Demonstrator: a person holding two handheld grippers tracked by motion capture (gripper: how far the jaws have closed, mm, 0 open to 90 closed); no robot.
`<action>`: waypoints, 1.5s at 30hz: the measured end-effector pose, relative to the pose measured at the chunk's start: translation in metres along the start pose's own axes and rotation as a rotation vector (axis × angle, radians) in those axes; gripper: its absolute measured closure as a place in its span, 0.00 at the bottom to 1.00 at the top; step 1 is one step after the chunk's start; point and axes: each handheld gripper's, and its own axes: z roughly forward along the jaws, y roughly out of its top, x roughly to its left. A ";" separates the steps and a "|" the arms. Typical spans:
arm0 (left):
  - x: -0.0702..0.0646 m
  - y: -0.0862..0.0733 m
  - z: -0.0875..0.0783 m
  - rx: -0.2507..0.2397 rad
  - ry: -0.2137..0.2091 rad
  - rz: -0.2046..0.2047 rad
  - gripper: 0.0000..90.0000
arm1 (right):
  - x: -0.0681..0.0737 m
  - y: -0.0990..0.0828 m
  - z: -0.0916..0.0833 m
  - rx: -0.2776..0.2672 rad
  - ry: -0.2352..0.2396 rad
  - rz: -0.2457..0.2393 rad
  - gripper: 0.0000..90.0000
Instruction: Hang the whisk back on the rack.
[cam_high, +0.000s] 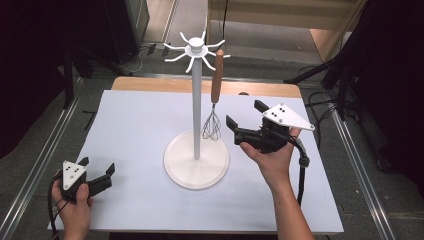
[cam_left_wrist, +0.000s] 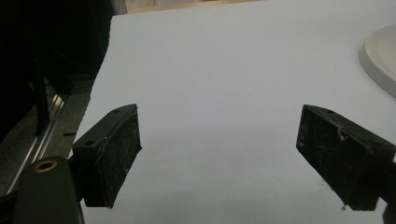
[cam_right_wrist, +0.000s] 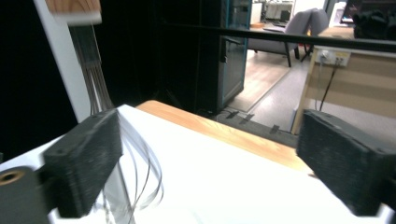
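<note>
White table (cam_high: 130, 130), dark room beyond. Whisk (cam_high: 214, 100) hangs from the stand (cam_high: 196, 100), just left of my right gripper (cam_high: 246, 119), jaws spread, empty. Left gripper (cam_high: 98, 169) likewise released. Whisk looks light; wires springy, so I would grip its stiff wooden handle

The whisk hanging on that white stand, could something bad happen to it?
Maybe. The whisk hangs from one thin hook of the stand, so a bump from the open right gripper close beside it could knock it off. Its wires sit right by one jaw and might get bent. A push could also tip the tall stand.
</note>
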 end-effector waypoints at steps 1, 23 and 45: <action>0.000 0.000 0.000 0.000 0.000 0.000 0.16 | -0.002 -0.002 0.000 0.001 0.001 -0.002 0.02; -0.001 0.000 0.000 0.004 0.003 0.008 0.16 | -0.031 -0.090 -0.004 0.107 -0.111 0.032 0.00; 0.000 0.000 0.000 0.002 0.000 0.003 0.16 | -0.063 -0.138 -0.018 0.202 -0.228 0.059 0.00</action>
